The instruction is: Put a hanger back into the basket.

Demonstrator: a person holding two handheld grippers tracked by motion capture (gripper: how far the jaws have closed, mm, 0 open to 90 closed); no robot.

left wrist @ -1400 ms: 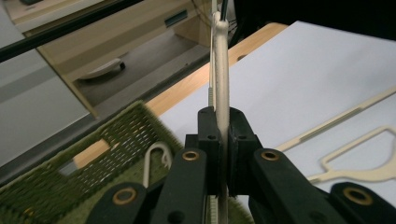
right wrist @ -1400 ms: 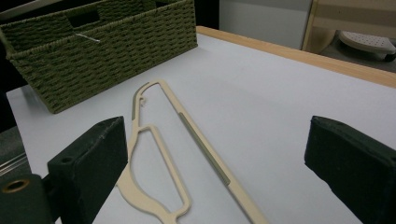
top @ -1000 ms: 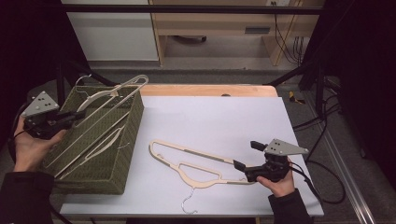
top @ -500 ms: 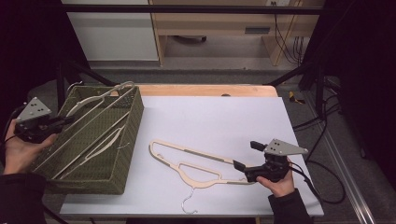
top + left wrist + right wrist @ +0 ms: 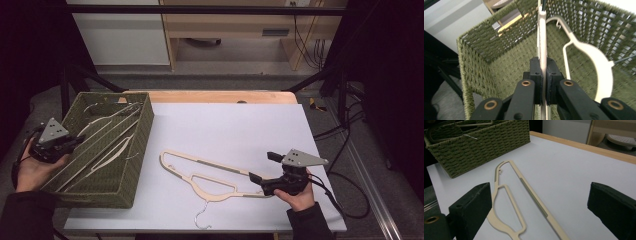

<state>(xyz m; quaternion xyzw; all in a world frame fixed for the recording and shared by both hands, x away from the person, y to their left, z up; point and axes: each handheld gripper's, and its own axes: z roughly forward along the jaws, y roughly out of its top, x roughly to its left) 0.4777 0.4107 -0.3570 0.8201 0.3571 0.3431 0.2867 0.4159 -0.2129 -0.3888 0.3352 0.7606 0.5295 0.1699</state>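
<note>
A green woven basket (image 5: pixel 137 160) stands at the table's left with cream hangers lying in it. My left gripper (image 5: pixel 70 141) is low over the basket's near left side, shut on the thin edge of one cream hanger (image 5: pixel 542 42) that runs along the basket. A second hanger (image 5: pixel 599 65) lies beside it on the basket floor. Another cream hanger (image 5: pixel 210 172) with a metal hook lies flat on the white table. My right gripper (image 5: pixel 261 166) rests at that hanger's right end, jaws wide open, with the hanger (image 5: pixel 524 187) on the table between them, pads not touching.
The white board (image 5: pixel 225 125) lies on a wooden table whose far edge (image 5: pixel 220 96) shows behind it. Black frame legs stand at both back corners. Cables trail on the floor at the right. The basket's near wall (image 5: pixel 481 142) is left of the loose hanger.
My left gripper has sunk with its hanger, whose far end came down from above the basket's rim into the basket. The right gripper and the loose hanger have stayed put.
</note>
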